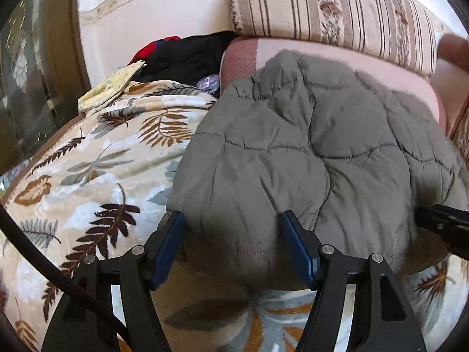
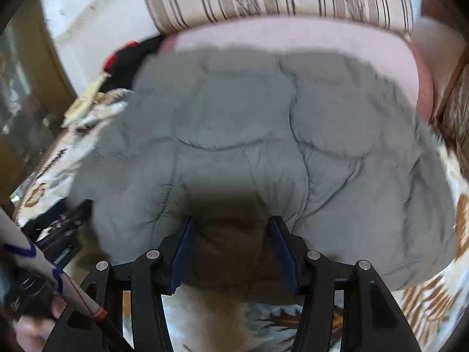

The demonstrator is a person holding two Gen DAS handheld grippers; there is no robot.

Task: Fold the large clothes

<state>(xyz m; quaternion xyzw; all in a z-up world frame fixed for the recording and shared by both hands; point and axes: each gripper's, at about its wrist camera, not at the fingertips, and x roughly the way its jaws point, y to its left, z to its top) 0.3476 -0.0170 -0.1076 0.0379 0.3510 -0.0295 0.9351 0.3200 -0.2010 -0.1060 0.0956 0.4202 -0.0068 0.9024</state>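
A grey quilted padded jacket (image 1: pixel 307 152) lies bunched on a leaf-patterned blanket (image 1: pixel 96 158). My left gripper (image 1: pixel 233 220) is open, its blue pads on either side of the jacket's near rounded edge. The jacket fills the right wrist view (image 2: pixel 249 135), blurred. My right gripper (image 2: pixel 230 226) is open, its jaws straddling the jacket's near edge, which is in shadow. Part of the right gripper shows at the right edge of the left wrist view (image 1: pixel 445 220).
A pink cushion (image 1: pixel 351 61) and a striped sofa back (image 1: pixel 337 3) lie behind the jacket. A pile of black, red and yellow clothes (image 1: pixel 181 55) sits at the back left. A hand and a sleeve (image 2: pixel 44 278) show at lower left in the right wrist view.
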